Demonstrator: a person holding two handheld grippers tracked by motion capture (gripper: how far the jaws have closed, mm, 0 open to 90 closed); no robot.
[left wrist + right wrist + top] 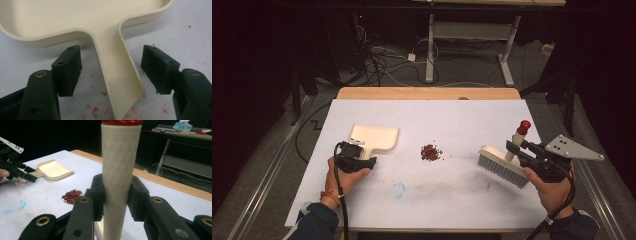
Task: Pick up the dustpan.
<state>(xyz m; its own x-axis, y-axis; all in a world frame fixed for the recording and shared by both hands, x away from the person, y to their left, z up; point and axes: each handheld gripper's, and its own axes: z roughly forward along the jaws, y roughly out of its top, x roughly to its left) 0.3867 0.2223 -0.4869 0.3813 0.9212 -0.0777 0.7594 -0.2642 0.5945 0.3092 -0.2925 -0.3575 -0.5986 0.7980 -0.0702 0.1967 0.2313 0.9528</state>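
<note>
A cream dustpan (374, 138) lies flat on the white table, left of centre, its handle toward me. My left gripper (364, 156) stands open astride that handle (117, 75), a gap showing on each side between the pads (68, 67) and the handle. A small pile of dark red beans (431, 152) sits mid-table. My right gripper (513, 146) is shut on the white, red-capped handle (120, 150) of a brush (502, 167), whose grey bristles rest on the table at the right. The right gripper view also shows the dustpan (53, 170) and beans (72, 195) farther off.
A faint blue smudge (398, 190) and red stains mark the white sheet near the front. The table's wooden far edge (427, 93) borders a floor with cables and a desk's white legs (430, 50). Bare sheet lies between the beans and both tools.
</note>
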